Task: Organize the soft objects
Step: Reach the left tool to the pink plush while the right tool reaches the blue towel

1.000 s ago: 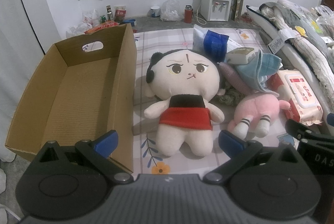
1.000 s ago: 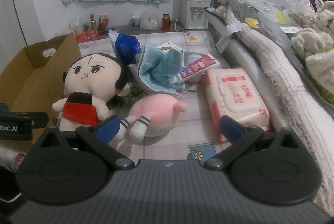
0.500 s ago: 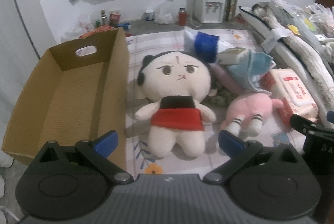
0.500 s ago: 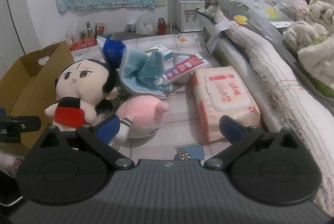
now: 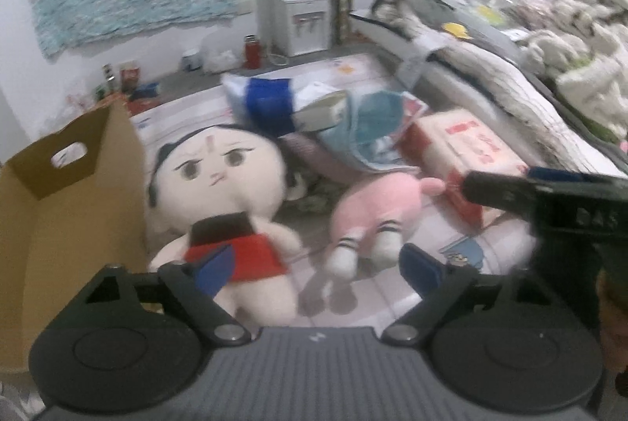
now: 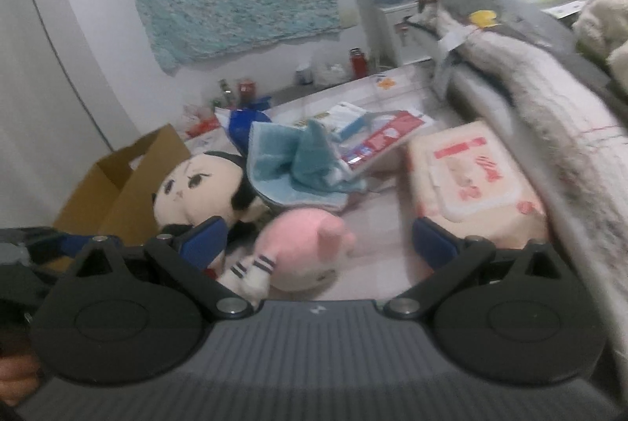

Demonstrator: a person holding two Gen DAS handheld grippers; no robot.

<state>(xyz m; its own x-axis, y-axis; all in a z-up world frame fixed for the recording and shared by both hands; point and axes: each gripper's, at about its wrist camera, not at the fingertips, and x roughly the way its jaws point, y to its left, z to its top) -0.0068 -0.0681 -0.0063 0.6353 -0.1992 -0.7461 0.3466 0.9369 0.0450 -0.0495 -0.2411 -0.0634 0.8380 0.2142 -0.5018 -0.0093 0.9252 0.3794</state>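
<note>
Both tongs, the left tongs [image 5: 318, 266] and the right tongs [image 6: 318, 238], are spread wide and grasp nothing. Just beyond them lie two plush toys side by side: one big-headed doll [image 5: 219, 185] in red, its legs partly hidden behind a blue fingertip, and one pink plush [image 5: 373, 213] to its right. One cardboard box [image 5: 70, 209] stands left, cut off by the frame. Farther off sit one blue towel [image 6: 298, 166] and one wipes pack [image 6: 471, 177]. Both views are blurrier than before, and the tongs have shifted right.

L view: doll [image 5: 219, 193] ahead of left jaw, box [image 5: 59, 225] to its left. Small plush [image 5: 373, 217] ahead betw jaws, wipes pack [image 5: 467, 154] beyond right jaw. Towel [image 5: 365, 134] behind plush. R view: plush [image 6: 302, 248] betw jaws, wipes pack [image 6: 471, 174] beyond right jaw.
</note>
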